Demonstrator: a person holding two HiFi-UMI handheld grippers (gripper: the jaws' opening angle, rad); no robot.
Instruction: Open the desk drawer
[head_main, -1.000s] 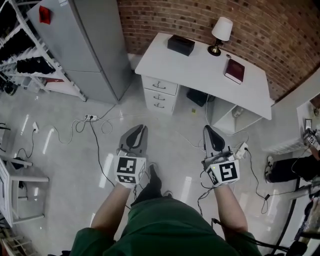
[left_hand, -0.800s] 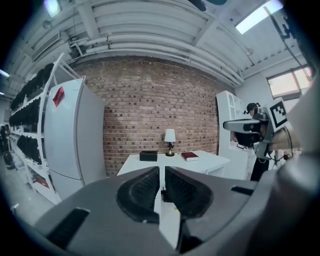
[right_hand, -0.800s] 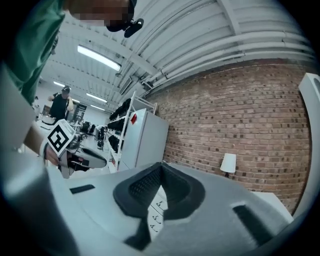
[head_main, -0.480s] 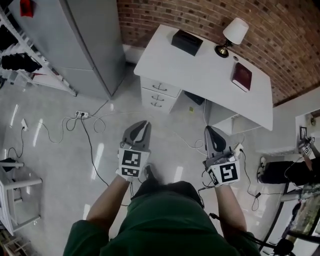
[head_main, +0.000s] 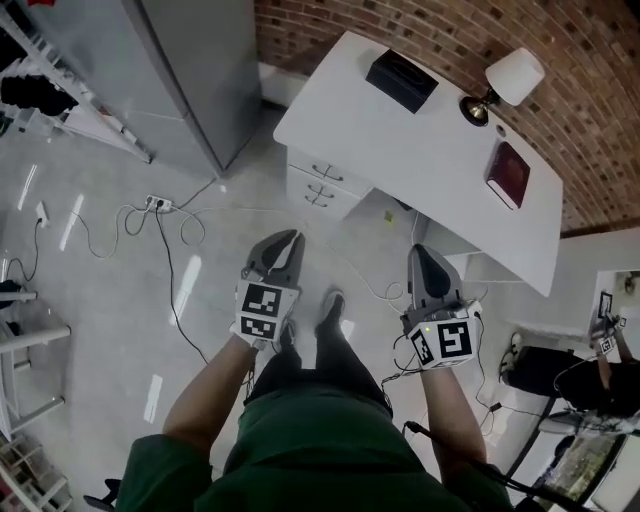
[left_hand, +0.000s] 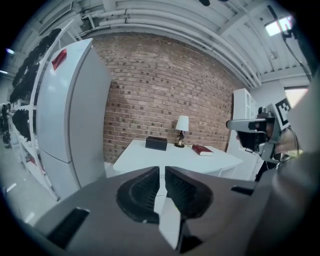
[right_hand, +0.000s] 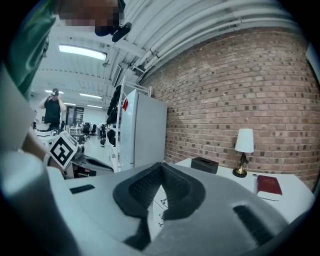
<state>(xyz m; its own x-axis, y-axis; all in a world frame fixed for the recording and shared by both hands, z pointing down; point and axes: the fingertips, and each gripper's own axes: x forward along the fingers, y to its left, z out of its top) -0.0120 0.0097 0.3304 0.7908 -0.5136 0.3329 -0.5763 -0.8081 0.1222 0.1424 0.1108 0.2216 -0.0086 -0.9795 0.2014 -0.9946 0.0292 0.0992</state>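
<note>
Head view: desk drawers (head_main: 322, 186) well beyond left tool (head_main: 289, 237) and right tool (head_main: 419, 251)

Left gripper (head_main: 288, 240), right gripper (head_main: 419, 252): fingers together, empty.

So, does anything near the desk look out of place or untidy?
Only the loose cables and a power strip trailing across the floor. The desk looks tidy, and its drawers are all shut.

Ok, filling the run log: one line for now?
desk drawers: shut, untouched | left hand-held gripper: shut, empty | right hand-held gripper: shut, empty
</note>
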